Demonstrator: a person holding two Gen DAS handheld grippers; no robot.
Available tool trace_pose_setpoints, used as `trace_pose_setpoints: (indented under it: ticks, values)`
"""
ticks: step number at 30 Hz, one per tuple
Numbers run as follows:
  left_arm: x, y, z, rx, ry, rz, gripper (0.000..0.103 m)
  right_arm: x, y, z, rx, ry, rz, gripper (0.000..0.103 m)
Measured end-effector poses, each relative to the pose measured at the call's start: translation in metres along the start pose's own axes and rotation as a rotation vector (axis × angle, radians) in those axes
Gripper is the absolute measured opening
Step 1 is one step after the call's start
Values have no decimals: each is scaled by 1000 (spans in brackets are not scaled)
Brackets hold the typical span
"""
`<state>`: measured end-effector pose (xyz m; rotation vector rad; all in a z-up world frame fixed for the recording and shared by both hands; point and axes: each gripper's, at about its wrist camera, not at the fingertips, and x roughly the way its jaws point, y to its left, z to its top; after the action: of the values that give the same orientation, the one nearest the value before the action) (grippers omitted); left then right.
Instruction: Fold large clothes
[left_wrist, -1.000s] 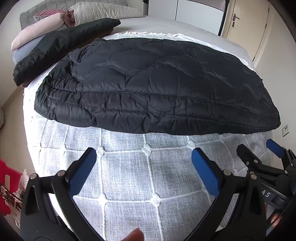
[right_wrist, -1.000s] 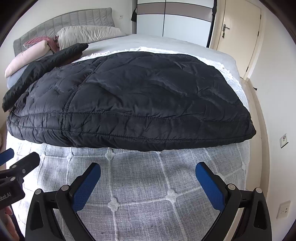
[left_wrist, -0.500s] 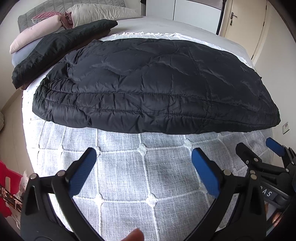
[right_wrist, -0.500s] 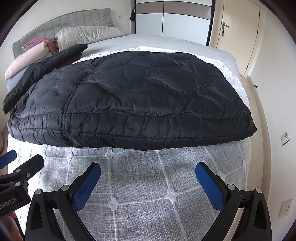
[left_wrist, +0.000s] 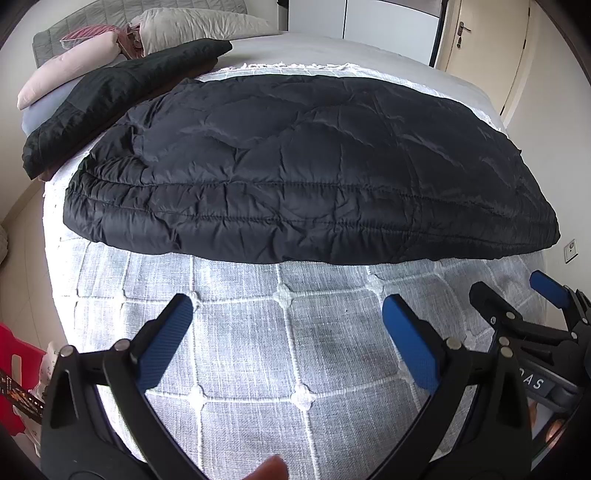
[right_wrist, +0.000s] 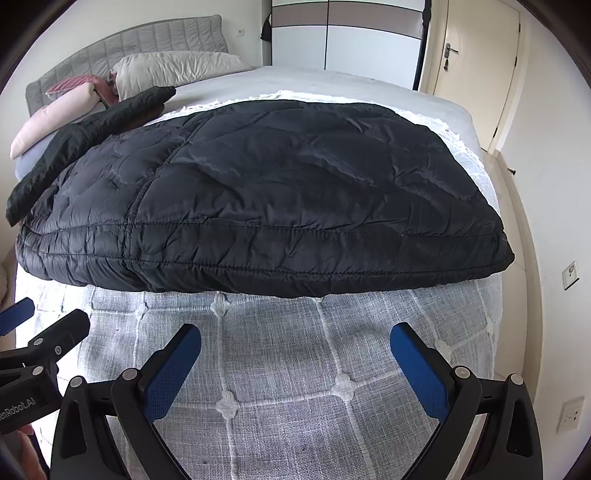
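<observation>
A: How far along is the folding judged to be?

B: The bed (left_wrist: 303, 350) is covered by a white quilted throw (right_wrist: 295, 354), and across its middle the black jacket (left_wrist: 306, 166) is laid in a broad slab. A doubled, puffy edge is seen along the side facing the foot of the bed, so one fold at least is taken to be done. The slab reaches nearly from the left edge of the bed to the right edge, so further folds are thought to be left. A second dark garment (left_wrist: 110, 96) is seen near the pillows (right_wrist: 177, 68), towards the head-left corner.

A: And the claws?

B: Both are held low over the foot edge, side by side, pointed at the jacket's near edge and clear of it. The left claw (left_wrist: 288, 328) is spread apart, with nothing between its pads. The right claw (right_wrist: 295, 354) is likewise spread and nothing is gripped. No cloth is touched by either.
</observation>
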<state>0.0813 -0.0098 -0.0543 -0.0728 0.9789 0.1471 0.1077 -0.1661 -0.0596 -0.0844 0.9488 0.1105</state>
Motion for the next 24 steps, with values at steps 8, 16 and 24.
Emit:
trace_pose_setpoints:
  ticks: [8, 16, 24]
  values:
    - [0, -1, -1, 3, 4, -1, 102, 0, 0, 0, 0, 1, 0, 103]
    - [1, 0, -1, 6, 5, 0, 102, 0, 1, -2, 0, 2, 1, 103]
    - [1, 0, -2, 9, 6, 0, 102, 0, 1, -2, 0, 4, 2, 103]
